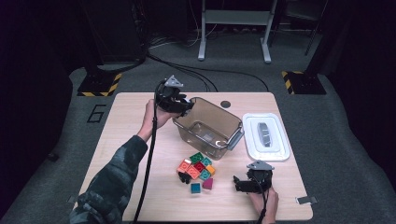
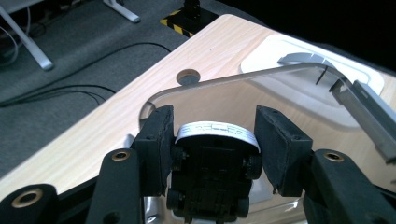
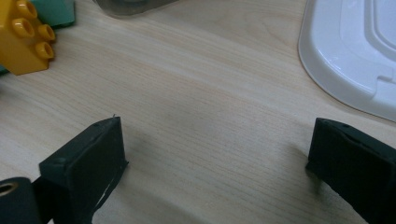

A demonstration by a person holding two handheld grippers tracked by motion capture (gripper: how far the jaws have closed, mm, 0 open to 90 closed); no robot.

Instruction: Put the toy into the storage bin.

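One toy so far: a toy car (image 2: 212,179) is held over the clear bin (image 1: 208,128), not yet dropped in.
Left gripper (image 1: 180,103): clenched on the toy car, a pad against each side, wheels facing the camera, at the bin's near rim.
Bin contents: apparently bare inside.
Left to do: the blocks (image 1: 197,169) lie heaped on the table (image 1: 130,121) in front of the bin; the white lid (image 1: 266,136) rests beside it.
Right gripper (image 1: 243,183): jaws wide apart, nothing between them, resting on the table near the blocks.
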